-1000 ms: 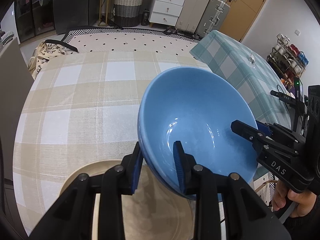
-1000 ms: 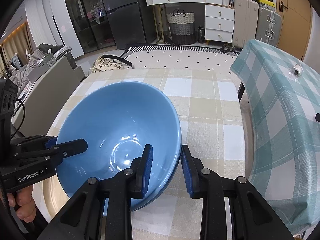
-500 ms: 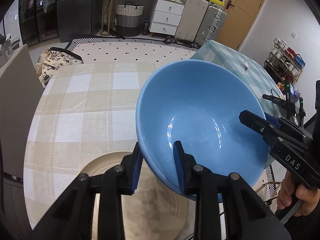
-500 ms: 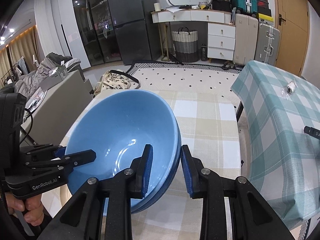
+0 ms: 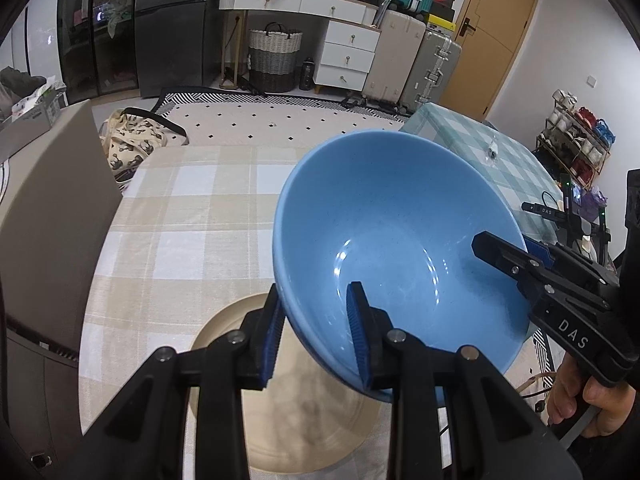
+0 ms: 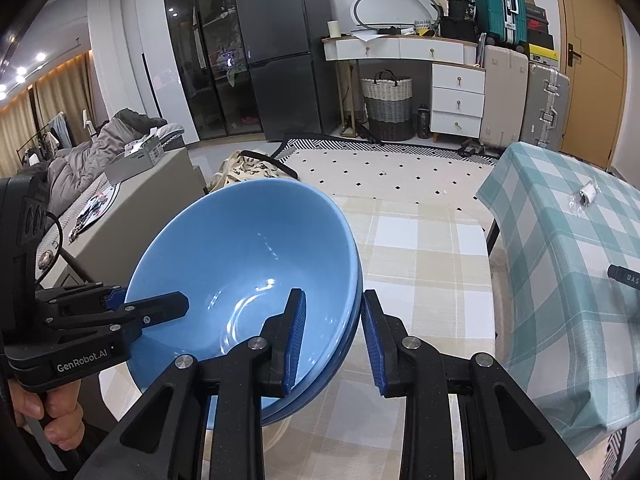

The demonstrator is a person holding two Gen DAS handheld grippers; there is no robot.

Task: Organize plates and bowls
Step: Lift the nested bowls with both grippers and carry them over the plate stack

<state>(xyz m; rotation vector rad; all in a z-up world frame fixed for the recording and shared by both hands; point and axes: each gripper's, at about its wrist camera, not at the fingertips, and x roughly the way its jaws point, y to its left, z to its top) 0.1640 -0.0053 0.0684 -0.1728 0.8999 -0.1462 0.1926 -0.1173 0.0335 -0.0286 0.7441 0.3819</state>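
— What are they doing with the bowl (image 5: 400,240)?

— Carrying it. The left tool (image 5: 316,336) and right tool (image 6: 332,336) each pinch its rim, on opposite sides — it hangs tilted over the plate (image 5: 304,432) on the counter (image 5: 180,220).

— And next?

— I'd guess a slow, level set-down — both together.
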